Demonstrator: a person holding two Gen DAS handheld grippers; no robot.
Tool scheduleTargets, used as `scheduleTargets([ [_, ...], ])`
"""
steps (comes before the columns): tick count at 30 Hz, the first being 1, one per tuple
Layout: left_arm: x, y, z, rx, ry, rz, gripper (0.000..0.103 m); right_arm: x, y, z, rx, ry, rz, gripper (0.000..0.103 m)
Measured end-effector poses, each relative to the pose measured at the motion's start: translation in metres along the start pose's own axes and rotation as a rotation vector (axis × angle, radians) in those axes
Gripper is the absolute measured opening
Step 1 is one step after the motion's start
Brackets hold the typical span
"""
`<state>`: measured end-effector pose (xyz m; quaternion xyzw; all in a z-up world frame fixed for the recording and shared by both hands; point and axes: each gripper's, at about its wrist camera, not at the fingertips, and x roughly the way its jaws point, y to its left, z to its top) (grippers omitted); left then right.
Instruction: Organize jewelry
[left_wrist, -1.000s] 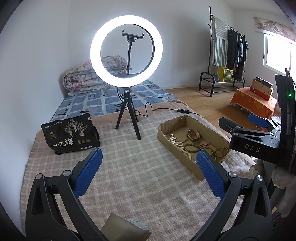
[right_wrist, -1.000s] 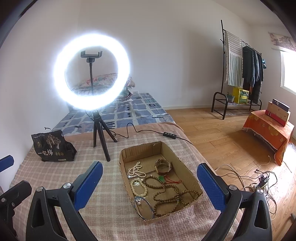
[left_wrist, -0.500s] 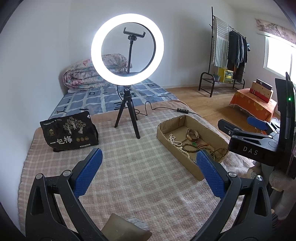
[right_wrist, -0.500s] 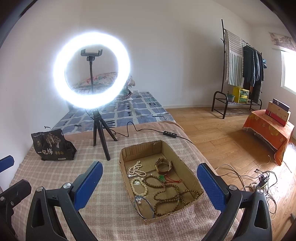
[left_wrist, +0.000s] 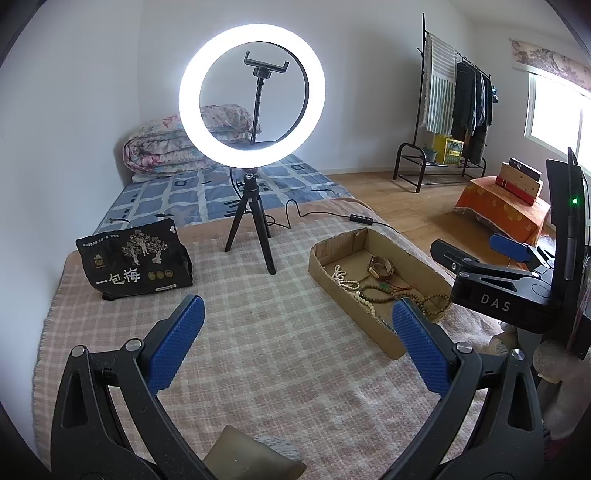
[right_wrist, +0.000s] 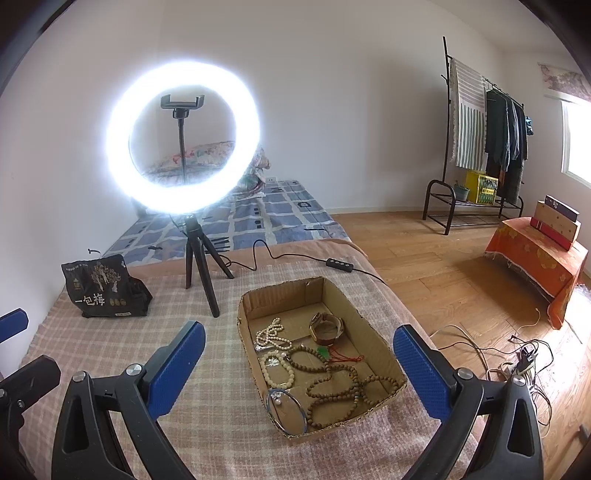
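Hovering spread and empty, both grippers face the box (right_wrist: 373, 328) of beads (right_wrist: 332, 384) at the blanket's (right_wrist: 207, 417) right edge, directly ahead of the right gripper (right_wrist: 299, 365), the left gripper (left_wrist: 297, 345) farther off.

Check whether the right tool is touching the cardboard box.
Apart. In the right wrist view the right tool hangs open above the cardboard box, with nothing between its blue pads and the jewelry lying untouched inside.

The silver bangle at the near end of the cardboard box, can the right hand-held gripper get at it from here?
Probably yes. The right hand-held gripper is open and empty above the box, and the silver bangle lies uncovered in the near corner.
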<state>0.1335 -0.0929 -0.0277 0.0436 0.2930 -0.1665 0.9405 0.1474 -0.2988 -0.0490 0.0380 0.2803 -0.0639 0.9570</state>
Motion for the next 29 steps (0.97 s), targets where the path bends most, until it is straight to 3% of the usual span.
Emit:
scheduleTargets([
  [29, -0.0029, -0.0048, 0.0006, 0.002, -0.019, 0.016, 0.103, 0.0005, -0.003, 0.0004, 0.026, 0.008, 0.003, 0.103],
])
